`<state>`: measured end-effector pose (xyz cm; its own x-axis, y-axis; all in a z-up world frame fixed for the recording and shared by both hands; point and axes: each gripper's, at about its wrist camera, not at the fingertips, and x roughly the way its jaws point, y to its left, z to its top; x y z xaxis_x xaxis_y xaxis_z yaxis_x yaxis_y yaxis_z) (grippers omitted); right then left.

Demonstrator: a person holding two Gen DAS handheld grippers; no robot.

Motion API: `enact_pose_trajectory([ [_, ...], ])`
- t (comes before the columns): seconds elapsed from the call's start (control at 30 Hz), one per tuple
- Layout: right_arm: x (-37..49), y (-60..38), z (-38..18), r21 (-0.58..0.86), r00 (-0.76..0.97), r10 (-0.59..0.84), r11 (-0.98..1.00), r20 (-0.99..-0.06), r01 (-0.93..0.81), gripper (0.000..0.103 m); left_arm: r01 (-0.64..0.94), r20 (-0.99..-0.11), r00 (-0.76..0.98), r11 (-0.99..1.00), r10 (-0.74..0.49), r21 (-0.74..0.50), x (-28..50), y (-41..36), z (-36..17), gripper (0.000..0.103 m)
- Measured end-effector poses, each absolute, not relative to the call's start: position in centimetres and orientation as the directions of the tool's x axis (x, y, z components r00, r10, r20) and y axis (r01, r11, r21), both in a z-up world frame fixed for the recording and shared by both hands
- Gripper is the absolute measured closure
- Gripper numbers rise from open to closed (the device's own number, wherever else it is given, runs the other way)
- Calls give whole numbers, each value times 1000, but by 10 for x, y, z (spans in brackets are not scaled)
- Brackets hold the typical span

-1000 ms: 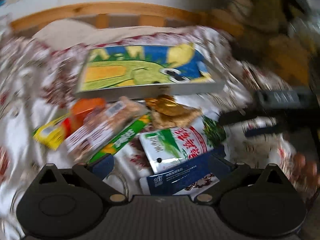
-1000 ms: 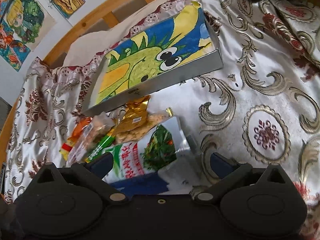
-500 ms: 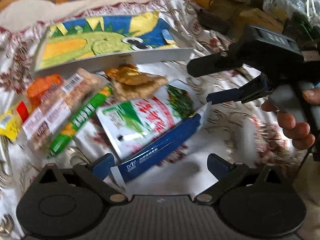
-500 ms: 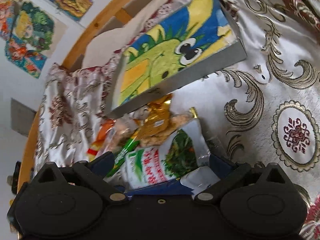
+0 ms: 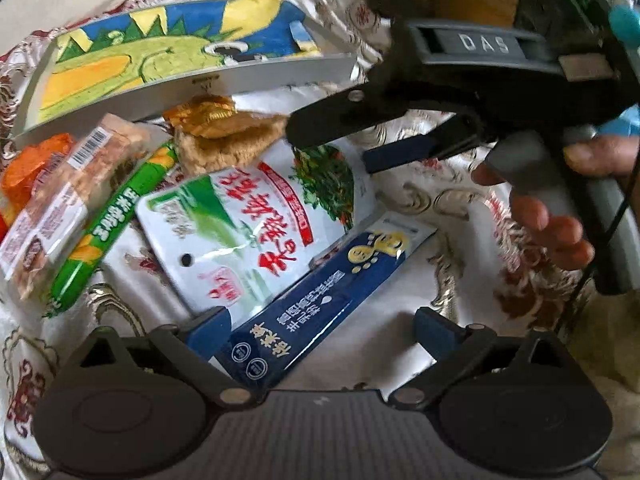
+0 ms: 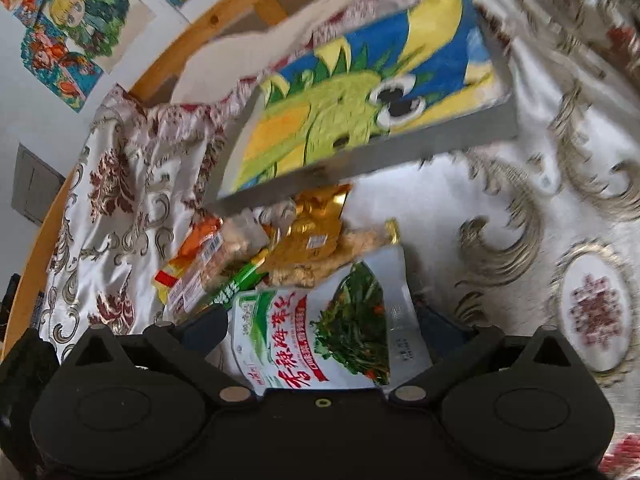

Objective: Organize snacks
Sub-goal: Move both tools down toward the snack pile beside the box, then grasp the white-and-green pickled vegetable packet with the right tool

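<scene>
- Left wrist view: only here do you see the dark blue packet (image 5: 320, 300), lying partly under the white-and-green pouch (image 5: 256, 228), and the person's hand (image 5: 560, 208) at 3 o'clock gripping the right hand-held gripper (image 5: 352, 144). That gripper's fingers stand apart over the pouch's far corner, holding nothing. The left hand-held gripper (image 5: 320, 324) is spread wide, its left finger (image 5: 208, 328) over the blue packet's near end; I cannot tell whether they touch.
- Right wrist view: only here appear the drawings (image 6: 68, 28) on the wall at 10 o'clock and the curved wooden rail (image 6: 224, 16). The open fingers straddle the pouch (image 6: 320, 332), not closed on it.
- Both views: green stick (image 5: 108, 224), gold wrapper (image 5: 212, 116) and orange packets (image 5: 28, 168) lie heaped on a patterned satin cloth (image 6: 520, 220), just before the dinosaur-picture box (image 6: 360, 112) at 12 o'clock.
</scene>
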<state>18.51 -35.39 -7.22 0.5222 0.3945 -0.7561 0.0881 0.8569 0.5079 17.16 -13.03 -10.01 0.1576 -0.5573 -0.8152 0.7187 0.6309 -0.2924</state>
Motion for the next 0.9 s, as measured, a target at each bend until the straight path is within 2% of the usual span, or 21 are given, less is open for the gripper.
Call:
enact_pose_trajectory([
  [0.17, 178, -346, -64, 487, 521, 397, 873, -756, 42, 6, 734, -824, 119, 608, -554, -302, 174, -136, -105, 2],
  [0.33, 162, -346, -49, 515, 514, 440, 857, -736, 4, 11, 732, -851, 96, 616, -516, -290, 172, -135, -97, 19],
  [0.4, 153, -341, -42, 504, 498, 457, 863, -737, -46, 11, 728, -854, 93, 620, -512, -292, 172, -134, -94, 21],
  [0.57, 151, -330, -38, 313, 545, 309, 946, -779, -90, 8, 726, -860, 100, 627, -501, -281, 175, -134, -97, 21],
  [0.67, 161, -319, -42, 188, 584, 248, 969, -773, -162, 8, 714, -856, 94, 634, -508, -298, 178, -132, -99, 18],
  [0.77, 169, -304, -49, 124, 593, 292, 943, -751, -308, 8, 700, -855, 89, 643, -511, -312, 181, -130, -101, 15],
  [0.9, 175, -283, -64, 73, 519, 402, 837, -755, -542, 11, 699, -850, 83, 638, -520, -323, 181, -128, -104, 11],
])
